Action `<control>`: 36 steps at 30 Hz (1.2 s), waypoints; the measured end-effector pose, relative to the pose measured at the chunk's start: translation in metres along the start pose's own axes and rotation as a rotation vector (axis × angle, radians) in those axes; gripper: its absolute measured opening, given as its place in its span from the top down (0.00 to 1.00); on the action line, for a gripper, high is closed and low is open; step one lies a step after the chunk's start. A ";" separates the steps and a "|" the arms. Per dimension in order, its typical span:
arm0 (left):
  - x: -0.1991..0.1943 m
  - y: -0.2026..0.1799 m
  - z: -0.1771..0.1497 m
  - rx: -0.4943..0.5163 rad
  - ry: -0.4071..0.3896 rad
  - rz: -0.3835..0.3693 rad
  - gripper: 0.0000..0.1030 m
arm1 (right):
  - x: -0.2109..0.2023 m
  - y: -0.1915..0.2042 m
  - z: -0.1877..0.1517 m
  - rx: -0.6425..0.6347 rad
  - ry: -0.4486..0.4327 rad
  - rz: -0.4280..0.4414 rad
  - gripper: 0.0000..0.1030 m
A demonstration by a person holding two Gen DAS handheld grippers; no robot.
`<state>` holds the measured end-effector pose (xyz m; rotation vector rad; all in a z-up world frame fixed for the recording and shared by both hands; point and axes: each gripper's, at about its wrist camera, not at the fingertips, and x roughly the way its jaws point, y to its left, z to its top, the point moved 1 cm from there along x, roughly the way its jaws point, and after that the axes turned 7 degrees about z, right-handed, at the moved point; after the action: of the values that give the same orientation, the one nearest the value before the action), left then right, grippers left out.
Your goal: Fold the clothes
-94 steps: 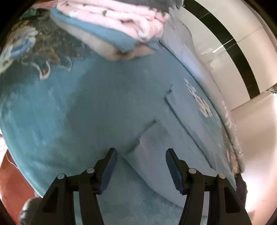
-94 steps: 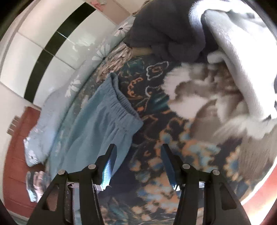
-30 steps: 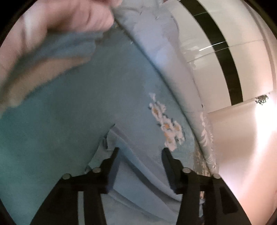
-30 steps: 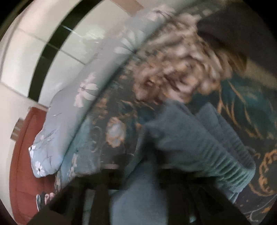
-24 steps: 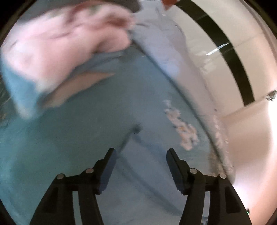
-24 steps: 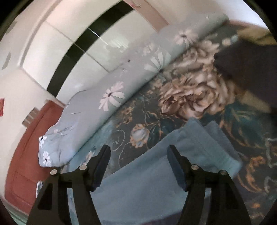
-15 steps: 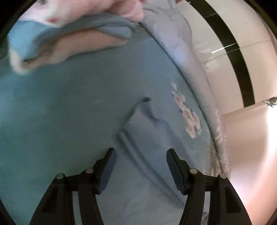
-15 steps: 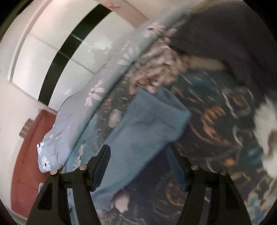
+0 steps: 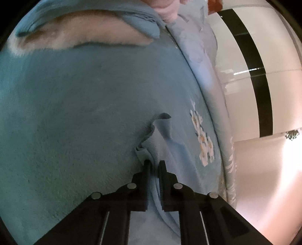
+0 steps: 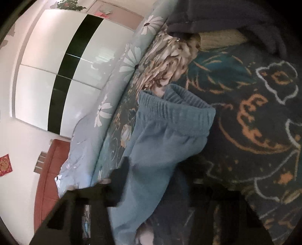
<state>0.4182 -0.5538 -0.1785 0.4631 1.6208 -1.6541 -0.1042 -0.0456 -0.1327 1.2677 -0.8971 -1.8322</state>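
Observation:
A pair of light blue fleece trousers (image 9: pixel 79 116) lies spread on the bed and fills the left wrist view. My left gripper (image 9: pixel 154 165) is shut on a raised fold at the trousers' hem (image 9: pixel 162 128). In the right wrist view the trousers' ribbed waistband (image 10: pixel 175 105) points up and the cloth (image 10: pixel 151 169) hangs over my right gripper (image 10: pixel 151 181). Its fingers are blurred and partly covered, so I cannot tell how the jaws stand.
A dark floral blanket (image 10: pixel 254 116) covers the bed. A pale blue flowered quilt (image 10: pixel 113 94) lies along the wardrobe side. Dark clothes (image 10: pixel 226 17) are heaped at the top right. A blue and cream garment (image 9: pixel 85 35) and pink cloth lie beyond the trousers.
My left gripper has closed from open onto the trousers' hem fold. The right gripper has dropped low, and the waistband end now drapes across it.

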 end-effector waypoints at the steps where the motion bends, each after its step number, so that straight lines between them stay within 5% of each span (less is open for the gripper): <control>1: -0.001 -0.002 0.001 0.000 -0.005 -0.003 0.94 | 0.001 0.001 0.001 0.002 0.001 -0.009 0.83; 11: -0.048 -0.033 -0.010 0.143 -0.123 -0.081 0.94 | -0.048 0.065 -0.004 -0.210 0.015 0.077 0.91; 16: -0.060 -0.011 -0.025 0.196 -0.133 -0.046 0.94 | -0.064 0.026 -0.023 -0.193 0.075 0.021 0.91; 22: -0.039 0.038 -0.039 0.085 -0.069 -0.006 0.94 | -0.057 -0.019 -0.041 -0.114 0.138 -0.039 0.91; 28: -0.043 0.032 -0.041 0.096 -0.090 -0.005 0.94 | -0.053 -0.030 -0.044 -0.081 0.147 -0.061 0.90; 36: -0.090 -0.082 -0.074 0.388 -0.197 -0.128 0.94 | -0.069 -0.020 -0.037 -0.094 0.065 -0.126 0.45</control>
<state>0.3987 -0.4669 -0.0672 0.3784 1.2090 -2.0535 -0.0547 0.0183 -0.1284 1.3423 -0.7015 -1.8961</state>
